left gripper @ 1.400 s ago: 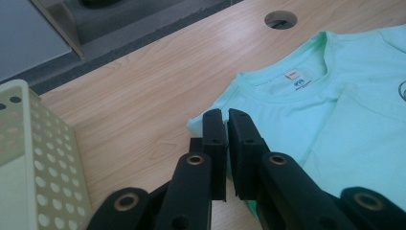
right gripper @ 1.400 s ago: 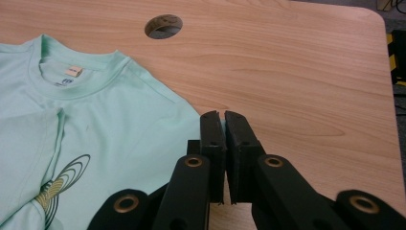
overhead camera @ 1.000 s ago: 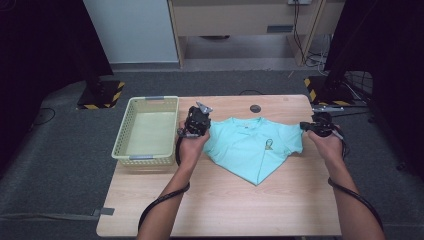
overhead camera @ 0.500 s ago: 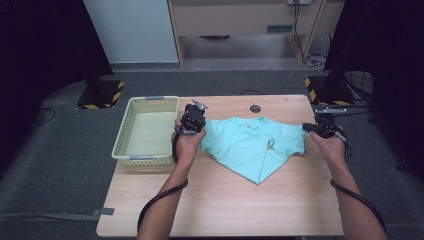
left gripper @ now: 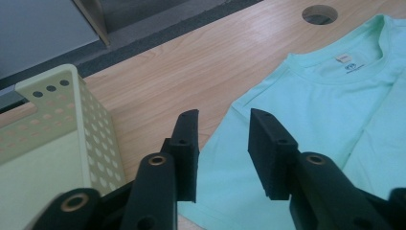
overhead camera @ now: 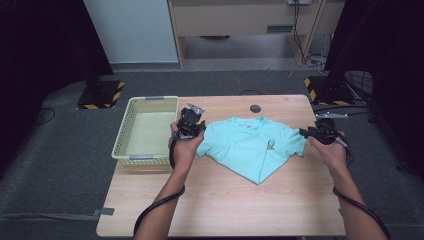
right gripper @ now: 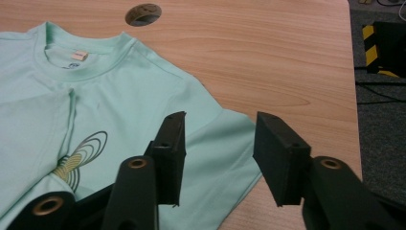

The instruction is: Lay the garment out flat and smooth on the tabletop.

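1. A light wooden table [overhead camera: 225, 200] stands on a grey carpeted floor [overhead camera: 55, 175], its near half bare.
2. A round cable hole [overhead camera: 256, 108] sits in the tabletop near the far edge, about the middle.
3. A pale green perforated basket [overhead camera: 127, 135] rests on the table's left part, its left side reaching the table's left edge; nothing shows inside it.
4. A mint-green T-shirt [overhead camera: 250, 145] lies flat just right of the basket, collar towards the far edge and close to the hole. Its lower part is folded up, so the near edge comes to a point. A small spiral print [overhead camera: 270, 145] shows on the right of its front.
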Motion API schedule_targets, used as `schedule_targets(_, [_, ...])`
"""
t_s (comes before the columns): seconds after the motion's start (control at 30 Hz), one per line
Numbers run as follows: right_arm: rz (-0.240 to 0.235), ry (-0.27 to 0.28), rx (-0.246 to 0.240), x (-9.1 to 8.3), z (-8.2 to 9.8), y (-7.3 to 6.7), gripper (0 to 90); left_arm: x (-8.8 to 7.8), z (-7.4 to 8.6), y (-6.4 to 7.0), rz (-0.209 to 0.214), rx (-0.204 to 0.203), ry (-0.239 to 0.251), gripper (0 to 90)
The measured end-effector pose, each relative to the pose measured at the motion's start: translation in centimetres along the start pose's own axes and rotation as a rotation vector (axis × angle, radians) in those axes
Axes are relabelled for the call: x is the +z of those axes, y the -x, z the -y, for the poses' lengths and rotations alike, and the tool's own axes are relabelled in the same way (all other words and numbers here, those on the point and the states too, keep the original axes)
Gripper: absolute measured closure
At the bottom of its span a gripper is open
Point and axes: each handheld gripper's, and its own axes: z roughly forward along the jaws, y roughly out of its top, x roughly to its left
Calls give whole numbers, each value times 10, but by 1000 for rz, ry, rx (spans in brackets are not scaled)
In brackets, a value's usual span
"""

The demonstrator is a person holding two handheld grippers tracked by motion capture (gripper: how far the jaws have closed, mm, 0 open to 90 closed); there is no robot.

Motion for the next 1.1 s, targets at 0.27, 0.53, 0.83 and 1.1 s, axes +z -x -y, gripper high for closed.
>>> schedule_targets(0.27, [-55, -4, -7, -3, 0, -14, 225, -3, 9, 8, 15, -22, 4, 369])
schedule_targets(0.53, [-90, 22, -50, 0, 0, -27, 120, 0, 15, 19, 66, -16, -11, 256])
schedule_targets(0.83, [-138, 47, -65, 6, -1, -42, 68, 3, 23, 27, 114, -15, -45, 141])
schedule_targets(1.1, [-176, 36, -75, 14, -2, -56, 74, -6, 30, 45, 171, 18, -19, 109])
